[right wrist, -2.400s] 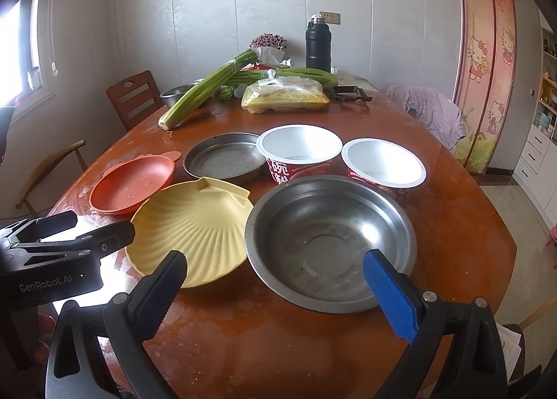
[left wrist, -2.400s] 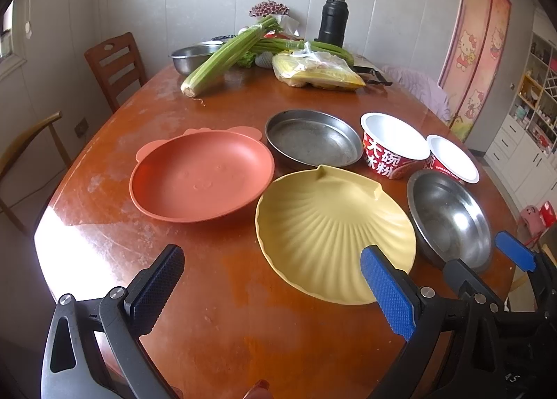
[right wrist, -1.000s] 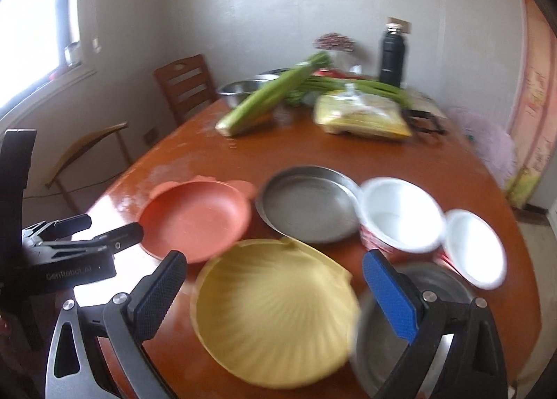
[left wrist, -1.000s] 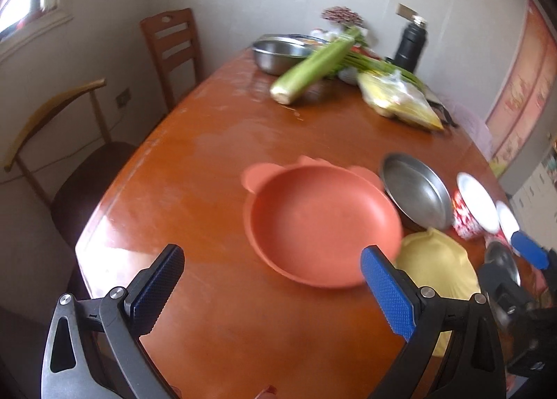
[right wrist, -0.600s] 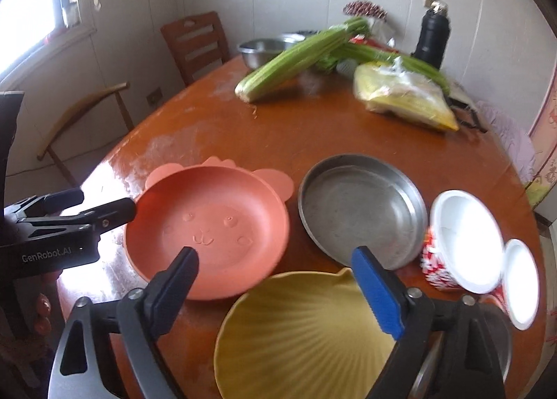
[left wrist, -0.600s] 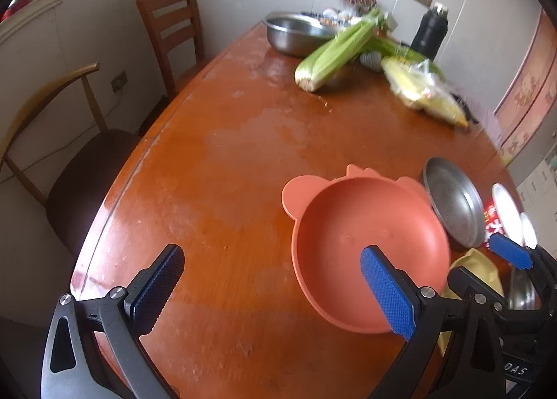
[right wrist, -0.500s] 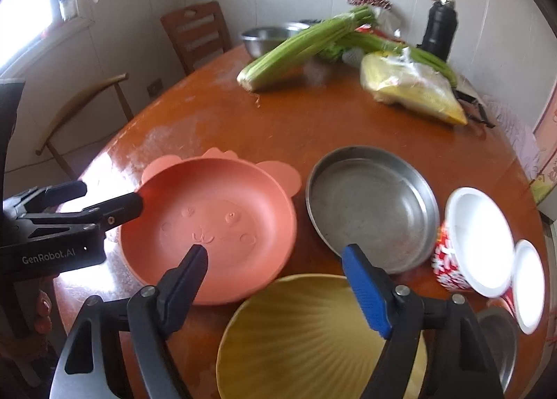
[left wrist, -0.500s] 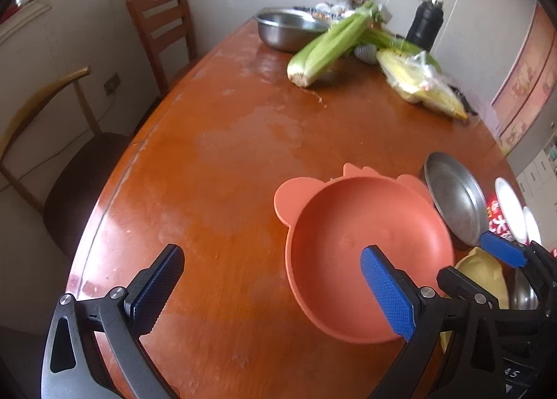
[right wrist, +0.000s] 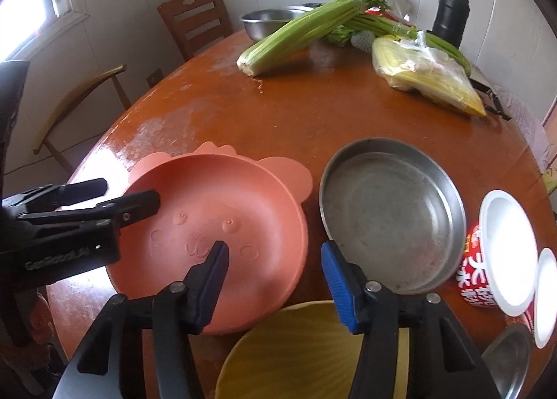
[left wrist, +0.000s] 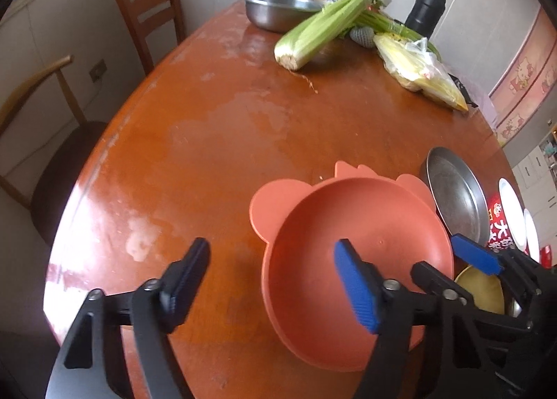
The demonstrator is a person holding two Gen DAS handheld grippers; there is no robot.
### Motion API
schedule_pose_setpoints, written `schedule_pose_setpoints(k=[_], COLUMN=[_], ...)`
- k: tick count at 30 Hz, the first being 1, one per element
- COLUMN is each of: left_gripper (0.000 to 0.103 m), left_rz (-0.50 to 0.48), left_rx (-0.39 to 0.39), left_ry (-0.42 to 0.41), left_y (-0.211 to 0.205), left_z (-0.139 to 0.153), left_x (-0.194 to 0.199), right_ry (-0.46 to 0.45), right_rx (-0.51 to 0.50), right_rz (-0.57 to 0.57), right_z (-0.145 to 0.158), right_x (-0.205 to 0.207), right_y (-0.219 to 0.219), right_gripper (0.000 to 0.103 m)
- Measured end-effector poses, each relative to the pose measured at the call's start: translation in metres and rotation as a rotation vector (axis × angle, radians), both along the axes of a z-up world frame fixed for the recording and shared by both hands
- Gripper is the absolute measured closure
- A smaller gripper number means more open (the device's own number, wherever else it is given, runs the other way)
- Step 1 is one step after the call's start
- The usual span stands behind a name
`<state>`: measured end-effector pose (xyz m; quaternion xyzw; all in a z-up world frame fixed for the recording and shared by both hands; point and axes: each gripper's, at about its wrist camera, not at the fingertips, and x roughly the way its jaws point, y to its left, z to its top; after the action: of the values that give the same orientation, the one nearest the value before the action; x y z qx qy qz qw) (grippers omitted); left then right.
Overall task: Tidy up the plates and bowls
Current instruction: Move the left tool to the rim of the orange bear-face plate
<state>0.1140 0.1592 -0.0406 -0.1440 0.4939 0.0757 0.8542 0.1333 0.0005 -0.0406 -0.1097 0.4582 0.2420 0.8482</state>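
Right wrist | smooth salmon bear-eared plate (right wrist: 222, 211) | both hand-held grippers closing, straddling rim, gripping nothing

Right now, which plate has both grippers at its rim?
The orange bear-eared plate; the yellow shell plate and flat steel plate beside it have neither.

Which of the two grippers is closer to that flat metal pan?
The right gripper. Its blue finger hangs just off the metal pan's near rim. The left gripper straddles the orange plate's far edge, with that whole plate between it and the pan.
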Motion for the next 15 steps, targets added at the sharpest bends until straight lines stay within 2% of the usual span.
schedule_pose_setpoints(k=[3, 4, 6, 7, 15], left_gripper=[0.04, 0.051, 0.063, 0.066, 0.067], left_rz=[-0.01, -0.017, -0.023, -0.029, 0.007], left_rx=[0.016, 0.008, -0.027, -0.038, -0.024], left_ry=[0.007, 0.007, 0.015, 0.018, 0.009], left_y=[-0.005, -0.007, -0.006, -0.007, 0.005], left_z=[-0.001, -0.001, -0.003, -0.003, 0.002], left_x=[0.001, 0.002, 0.004, 0.006, 0.01], right_ry=[-0.002, 0.004, 0.021, 0.021, 0.02], right_rx=[-0.011, -0.005, 0.014, 0.016, 0.032], right_rz=[0.004, 0.006, 0.011, 0.01, 0.034], right_z=[-0.003, -0.003, -0.003, -0.003, 0.005], right_x=[0.002, 0.003, 0.005, 0.006, 0.003], right_y=[0.003, 0.003, 0.003, 0.003, 0.008], right_gripper=[0.051, 0.053, 0.054, 0.054, 0.054])
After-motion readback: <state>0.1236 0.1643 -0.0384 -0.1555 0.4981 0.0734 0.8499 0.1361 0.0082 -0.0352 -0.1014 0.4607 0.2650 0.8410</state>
